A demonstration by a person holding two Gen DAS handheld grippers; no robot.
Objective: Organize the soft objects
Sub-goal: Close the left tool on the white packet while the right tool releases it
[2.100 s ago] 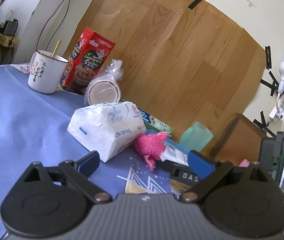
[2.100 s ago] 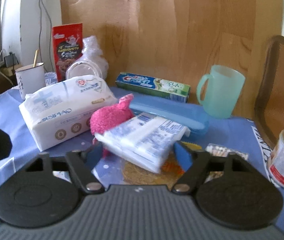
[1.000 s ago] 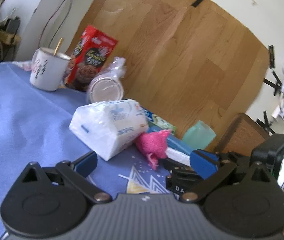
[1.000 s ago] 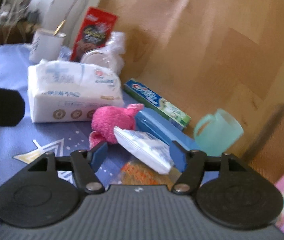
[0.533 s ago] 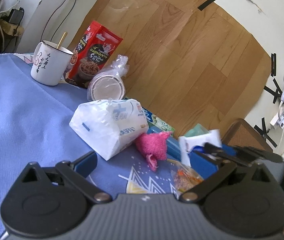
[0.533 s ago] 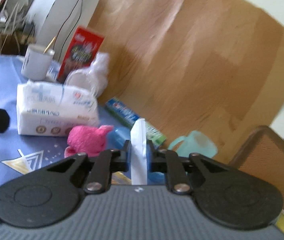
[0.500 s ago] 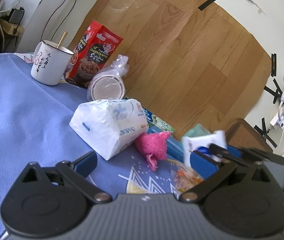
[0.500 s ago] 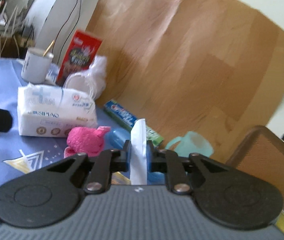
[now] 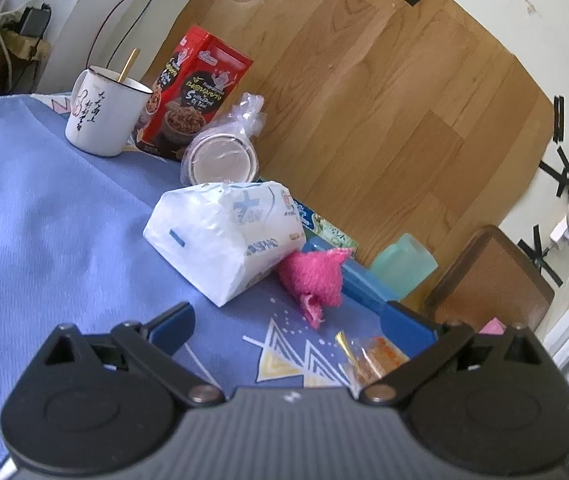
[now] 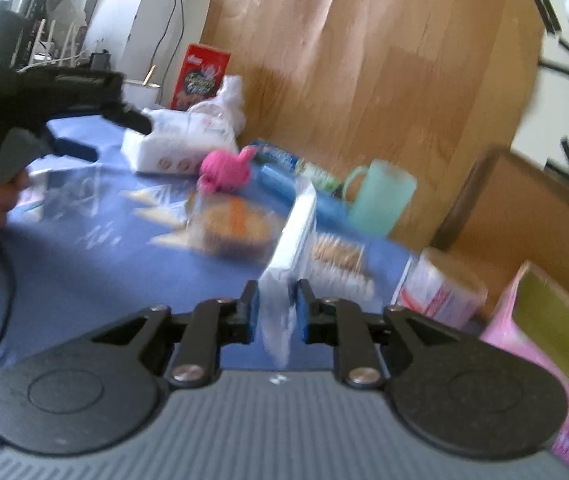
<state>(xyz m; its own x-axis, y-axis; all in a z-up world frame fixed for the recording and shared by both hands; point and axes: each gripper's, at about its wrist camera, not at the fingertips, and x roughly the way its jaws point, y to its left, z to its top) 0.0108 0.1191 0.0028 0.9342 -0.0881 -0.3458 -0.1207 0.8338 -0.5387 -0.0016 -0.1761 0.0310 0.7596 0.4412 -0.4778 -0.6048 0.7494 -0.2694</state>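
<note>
Left wrist view: the left hand-held gripper [image 9: 288, 320] gapes wide and empty over the blue surface [image 9: 44, 216]; the small tissue pack has gone from beside the pink cloth [image 9: 316, 276] at 12 o'clock.

Right wrist view: the right hand-held gripper [image 10: 276, 312] now carries the tissue pack [image 10: 290, 248] edge-on, jaws easing apart slightly, pads still touching. Everything's motion-blurred; the drop spot is unclear.

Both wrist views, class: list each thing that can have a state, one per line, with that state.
Right gripper: jaws opening, small tissue pack on edge between them.
Left gripper: jaws open, empty.
Large tissue pack: lying on the blue cloth.
Pink cloth: bunched beside the large tissue pack.
White mug: upright, stick inside.
Green cup: upright.
</note>
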